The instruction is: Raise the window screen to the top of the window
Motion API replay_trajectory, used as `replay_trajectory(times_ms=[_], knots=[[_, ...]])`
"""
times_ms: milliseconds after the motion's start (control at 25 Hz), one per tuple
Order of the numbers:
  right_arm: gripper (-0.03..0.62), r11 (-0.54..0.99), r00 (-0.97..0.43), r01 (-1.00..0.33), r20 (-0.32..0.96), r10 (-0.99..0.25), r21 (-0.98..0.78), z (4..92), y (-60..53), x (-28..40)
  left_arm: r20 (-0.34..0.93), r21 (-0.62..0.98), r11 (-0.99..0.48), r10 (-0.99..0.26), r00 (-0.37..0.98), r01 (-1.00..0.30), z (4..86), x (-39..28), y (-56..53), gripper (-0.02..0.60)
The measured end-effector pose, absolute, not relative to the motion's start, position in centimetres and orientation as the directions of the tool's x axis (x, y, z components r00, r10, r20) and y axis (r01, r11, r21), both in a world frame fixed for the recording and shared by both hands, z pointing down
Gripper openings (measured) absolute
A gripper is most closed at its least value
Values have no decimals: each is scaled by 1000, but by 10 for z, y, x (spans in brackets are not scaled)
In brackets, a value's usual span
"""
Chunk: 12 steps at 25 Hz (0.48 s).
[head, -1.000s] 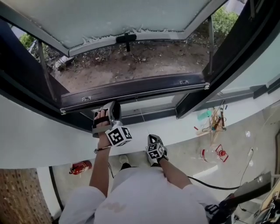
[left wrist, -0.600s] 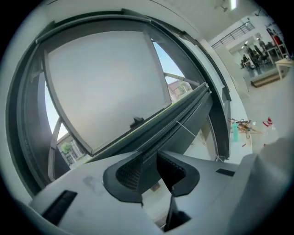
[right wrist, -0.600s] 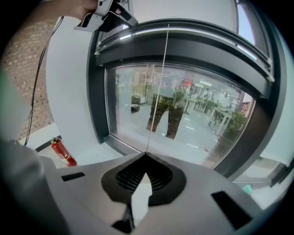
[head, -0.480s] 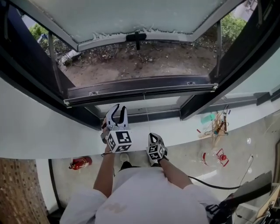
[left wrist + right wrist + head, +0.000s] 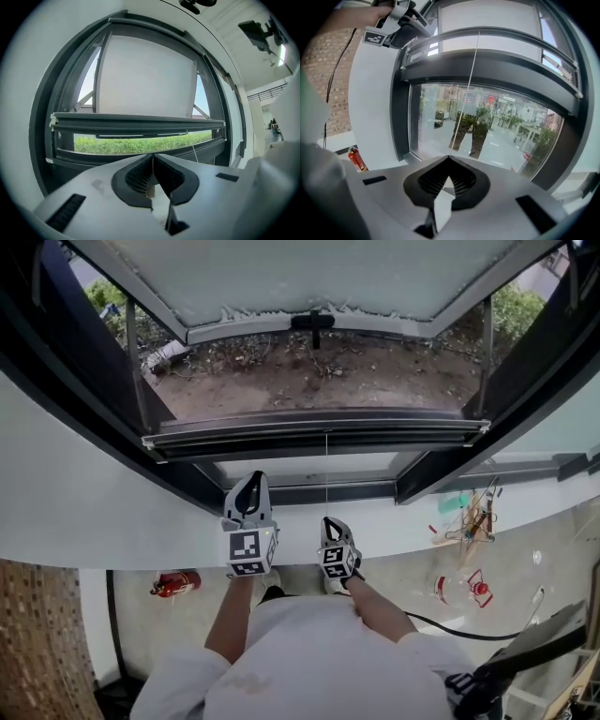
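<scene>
At the near, low end of the window opening, the window screen's bottom rail (image 5: 314,432) lies just above the lower frame member (image 5: 309,491). Nearly the whole rise is therefore judged to remain. The rail's long axis runs level, left to right, with one end pointing at each side of the frame.

The pull cord (image 5: 327,479) drops from mid-rail straight into your right gripper (image 5: 330,523). Its jaws are pressed together, apparently on that cord. Your left gripper (image 5: 251,486) sits just left of the cord, below the rail and apart from it. Its jaws have just been closing and now meet with nothing between them.

To do this step well, keep the cord in line with the rail's travel and never draw it sideways. Let the rail climb with both ends level so that it cannot jam against the frame. The closed left tips could steady it from beneath.
</scene>
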State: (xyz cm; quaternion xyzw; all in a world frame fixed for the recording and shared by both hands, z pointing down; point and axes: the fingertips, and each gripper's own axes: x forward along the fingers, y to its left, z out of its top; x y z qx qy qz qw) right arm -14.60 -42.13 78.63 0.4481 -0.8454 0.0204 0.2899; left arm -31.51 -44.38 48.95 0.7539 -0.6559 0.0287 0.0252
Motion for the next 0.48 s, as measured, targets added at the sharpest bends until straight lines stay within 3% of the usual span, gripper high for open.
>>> replay_trajectory(times_ms=[480], knots=[[2,573,-463,-789,398,-792,223,750,-445,-157,102,-16,-143,-985,141,-990,499,-317,-446,11]])
